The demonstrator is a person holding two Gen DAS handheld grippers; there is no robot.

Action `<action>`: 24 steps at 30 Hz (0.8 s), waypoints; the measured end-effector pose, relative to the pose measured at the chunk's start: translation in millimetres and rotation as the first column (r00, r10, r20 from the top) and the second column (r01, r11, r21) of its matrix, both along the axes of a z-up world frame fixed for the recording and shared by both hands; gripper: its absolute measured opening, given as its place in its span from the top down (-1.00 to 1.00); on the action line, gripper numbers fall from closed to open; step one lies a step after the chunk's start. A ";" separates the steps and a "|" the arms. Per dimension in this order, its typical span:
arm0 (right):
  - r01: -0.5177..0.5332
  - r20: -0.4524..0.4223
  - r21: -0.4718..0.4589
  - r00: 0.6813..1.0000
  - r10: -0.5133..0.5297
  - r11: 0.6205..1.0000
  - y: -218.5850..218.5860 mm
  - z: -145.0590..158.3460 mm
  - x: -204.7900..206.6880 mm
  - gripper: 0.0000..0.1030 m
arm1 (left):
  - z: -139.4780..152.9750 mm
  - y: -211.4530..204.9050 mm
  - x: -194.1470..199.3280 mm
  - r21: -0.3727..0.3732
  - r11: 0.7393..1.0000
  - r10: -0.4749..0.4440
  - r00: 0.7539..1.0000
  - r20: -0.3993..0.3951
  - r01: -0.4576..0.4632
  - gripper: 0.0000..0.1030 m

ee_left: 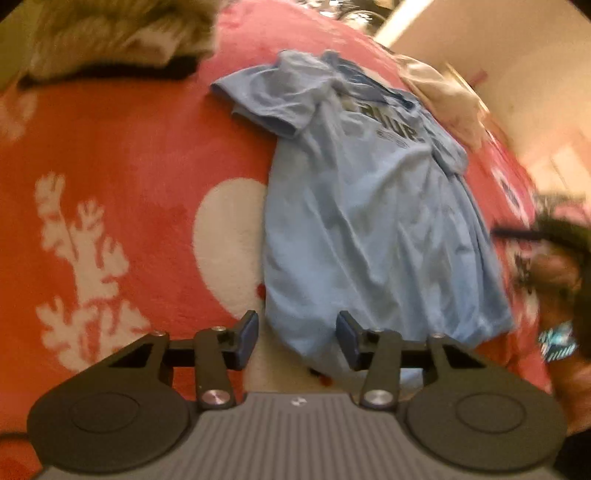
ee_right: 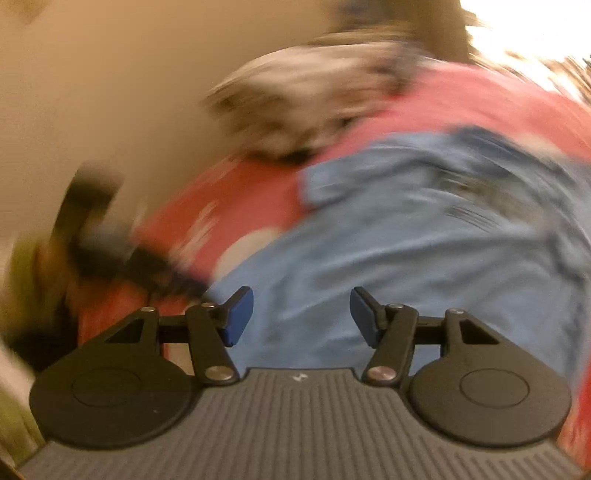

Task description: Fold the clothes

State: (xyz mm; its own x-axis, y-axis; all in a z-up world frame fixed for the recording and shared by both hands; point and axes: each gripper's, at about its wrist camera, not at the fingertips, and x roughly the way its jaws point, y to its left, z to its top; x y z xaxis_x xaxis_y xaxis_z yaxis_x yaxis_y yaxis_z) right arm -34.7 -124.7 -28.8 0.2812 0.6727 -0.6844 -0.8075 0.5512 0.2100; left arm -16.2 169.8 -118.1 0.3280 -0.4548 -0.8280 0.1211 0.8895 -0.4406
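Observation:
A light blue T-shirt with dark print on the chest lies spread flat on a red blanket, collar far, hem near. My left gripper hovers at the shirt's near left hem corner. Its blue pads stand apart, the hem edge shows in the gap, and nothing is pinched. In the blurred right wrist view, my right gripper is open over the near part of the T-shirt, with nothing between its pads. A blurred hand and dark gripper show at the shirt's right edge.
The red blanket has white coral and heart shapes. A fluffy beige and black heap lies at the far left. A cream cloth sits past the shirt's far right shoulder. A wall rises behind.

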 end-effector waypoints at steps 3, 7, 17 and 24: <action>-0.187 0.111 -0.082 0.974 0.196 0.979 41.2 -17.0 -28.0 -0.12 | -5.6 1.6 9.9 -0.006 0.999 0.038 0.997 -0.063 -0.039 0.59; -0.247 0.180 -0.196 0.942 0.282 0.949 74.6 -45.7 -42.5 -0.01 | 0.1 -3.7 19.8 -0.029 0.998 0.048 0.992 -0.120 -0.052 0.80; 0.309 -0.141 0.103 0.945 -0.294 0.945 -18.5 -42.3 32.6 0.95 | 23.9 -38.6 63.3 -0.354 0.928 0.075 0.989 -0.124 -0.115 0.19; 0.415 -0.217 0.099 0.896 -0.388 0.904 -53.8 -48.8 36.9 0.87 | 10.4 -28.9 61.9 -0.321 0.928 0.155 0.978 -0.137 -0.192 0.12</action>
State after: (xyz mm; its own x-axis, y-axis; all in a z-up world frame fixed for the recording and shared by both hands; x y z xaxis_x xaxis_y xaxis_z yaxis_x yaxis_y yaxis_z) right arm 2.2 -178.6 -77.6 0.4236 0.6217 -0.6588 -0.4615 0.7739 0.4337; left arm 45.8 141.0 -107.8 0.3440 -0.6528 -0.6749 -0.0859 0.6939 -0.7149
